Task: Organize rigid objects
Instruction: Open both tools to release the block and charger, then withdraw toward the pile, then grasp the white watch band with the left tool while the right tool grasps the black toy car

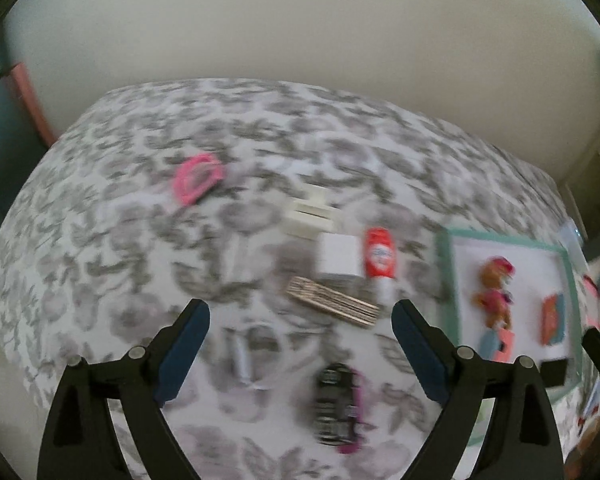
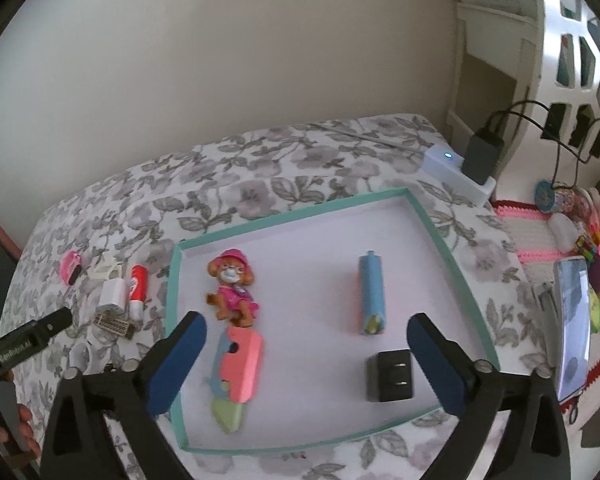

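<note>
Left wrist view: looks down and forward over the floral bed [image 1: 140, 216], close, blurred; tray [image 1: 444, 264] at its right edge. Right wrist view: sits above the tray [image 2: 432, 220], facing the wall. Shared ground: tray, dog figure [image 1: 494, 292] [image 2: 232, 288], red tube [image 1: 380, 258] [image 2: 137, 286].

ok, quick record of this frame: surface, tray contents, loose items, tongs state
surface: floral bedspread
tray: teal-rimmed tray
in tray: dog figurine; blue tube; black plug adapter; pink-blue-green toy
loose, left of tray: red tube; white charger; pink hair clip
left tongs: open, empty
right tongs: open, empty, over tray
</note>
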